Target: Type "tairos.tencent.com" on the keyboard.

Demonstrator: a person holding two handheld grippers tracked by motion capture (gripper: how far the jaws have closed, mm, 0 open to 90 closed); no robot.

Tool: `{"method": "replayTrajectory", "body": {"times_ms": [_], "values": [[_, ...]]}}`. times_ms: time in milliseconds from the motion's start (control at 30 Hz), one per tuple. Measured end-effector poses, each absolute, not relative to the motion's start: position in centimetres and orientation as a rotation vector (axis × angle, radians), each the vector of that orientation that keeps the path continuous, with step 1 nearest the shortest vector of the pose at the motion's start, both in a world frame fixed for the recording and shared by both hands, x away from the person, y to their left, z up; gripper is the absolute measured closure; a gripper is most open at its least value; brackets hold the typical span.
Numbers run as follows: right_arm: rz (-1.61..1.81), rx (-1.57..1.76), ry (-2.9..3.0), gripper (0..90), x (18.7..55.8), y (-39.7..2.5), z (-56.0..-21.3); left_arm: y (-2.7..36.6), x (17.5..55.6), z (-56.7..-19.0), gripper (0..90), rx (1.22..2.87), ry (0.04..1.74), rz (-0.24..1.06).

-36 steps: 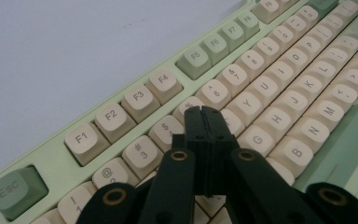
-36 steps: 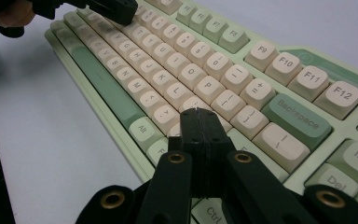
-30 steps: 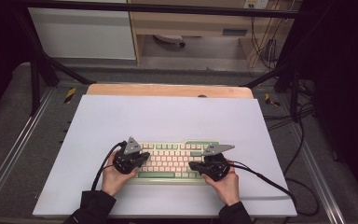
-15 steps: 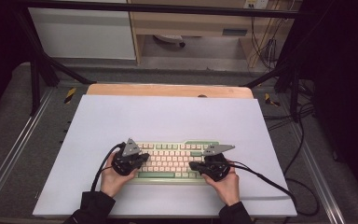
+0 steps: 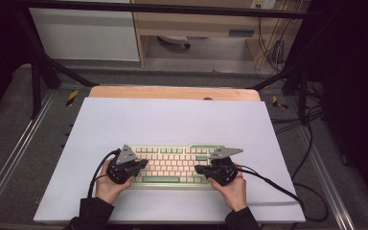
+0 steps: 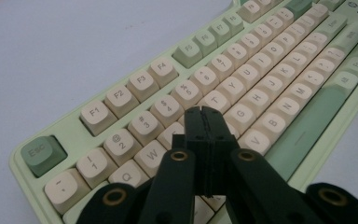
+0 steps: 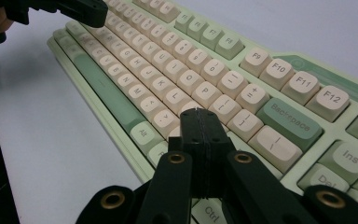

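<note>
Pale green w/ cream keycaps, the keyboard [image 5: 172, 165] is laid flat on a white sheet [image 5: 172, 120] covering the counter [image 5: 172, 92], near the person's edge, roughly centred btwn the two hands. A wooden strip of the counter is seen past the sheet's far edge.

Left gripper [image 5: 141, 164] is held over the keyboard's left end by the left hand [image 5: 108, 184]; in the left gripper view its jaws are pressed together w/ no gap and nothing btwn them, tips [image 6: 204, 112] poised above the letter rows approx. around the R/T/F keys. Whether the tips touch a key cannot be told.

Right gripper [image 5: 197, 169] is held over the keyboard's right end by the right hand [image 5: 232, 189]; in the right gripper view its jaws are likewise closed flush, empty, tips [image 7: 196, 113] over the keys just below P and left of Backspace. Contact w/ a key cannot be told here either.

Black cables are trailed from both grippers, the right one across the sheet toward the counter's right side
</note>
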State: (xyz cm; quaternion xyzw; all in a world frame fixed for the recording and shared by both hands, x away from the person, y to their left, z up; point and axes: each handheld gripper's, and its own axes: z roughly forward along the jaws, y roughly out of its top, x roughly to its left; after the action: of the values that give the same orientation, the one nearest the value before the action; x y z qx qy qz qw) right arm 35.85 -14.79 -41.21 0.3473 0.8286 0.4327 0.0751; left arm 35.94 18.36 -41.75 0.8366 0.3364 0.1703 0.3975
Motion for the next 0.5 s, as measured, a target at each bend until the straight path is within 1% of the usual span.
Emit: {"method": "replayTrajectory", "body": {"times_ms": [267,500], "values": [[1.299,1.047,2.474,90.0,35.9,-14.7,-41.0,19.4,35.3,-41.7,89.8,2.104,0.862,0.43],[1.283,1.037,2.471,90.0,36.2,-13.8,-40.8,20.6,34.7,-41.6,89.8,2.088,0.869,0.431]]}}
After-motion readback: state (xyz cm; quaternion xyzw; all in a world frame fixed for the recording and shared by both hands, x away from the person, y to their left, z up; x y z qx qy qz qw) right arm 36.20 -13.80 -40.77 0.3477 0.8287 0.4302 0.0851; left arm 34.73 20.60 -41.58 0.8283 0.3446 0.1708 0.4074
